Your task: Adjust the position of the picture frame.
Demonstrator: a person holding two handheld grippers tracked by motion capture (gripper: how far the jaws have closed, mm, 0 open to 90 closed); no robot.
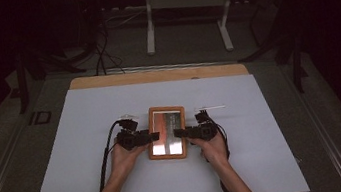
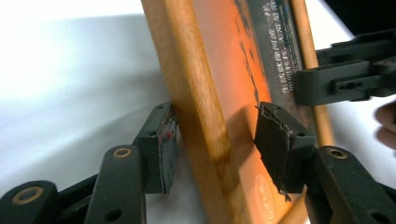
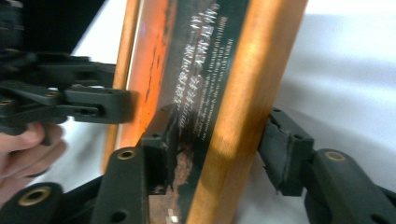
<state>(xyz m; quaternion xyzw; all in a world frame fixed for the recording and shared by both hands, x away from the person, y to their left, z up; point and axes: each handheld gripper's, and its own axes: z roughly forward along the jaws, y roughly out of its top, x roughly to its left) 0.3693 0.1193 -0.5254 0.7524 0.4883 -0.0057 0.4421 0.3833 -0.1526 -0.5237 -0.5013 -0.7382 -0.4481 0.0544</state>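
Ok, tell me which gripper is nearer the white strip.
Right. The right gripper sits just short of the strip, at the frame's right edge; the left gripper, at its left edge.

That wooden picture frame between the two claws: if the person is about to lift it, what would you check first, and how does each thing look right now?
1. Left claw straddles the left rail of the wooden frame: ok, one jaw outside the rail, one over the glass.
2. Left claw clamped firmly: cannot tell; a gap shows between the inner pad and the rail.
3. Right claw straddles the right rail: ok.
4. Right claw clamped firmly: cannot tell; the outer pad looks slightly off the wood.
5. Both claws at matching height on the frame: ok, in the high view they face each other.
6. Frame lying flat on the white sheet: ok.
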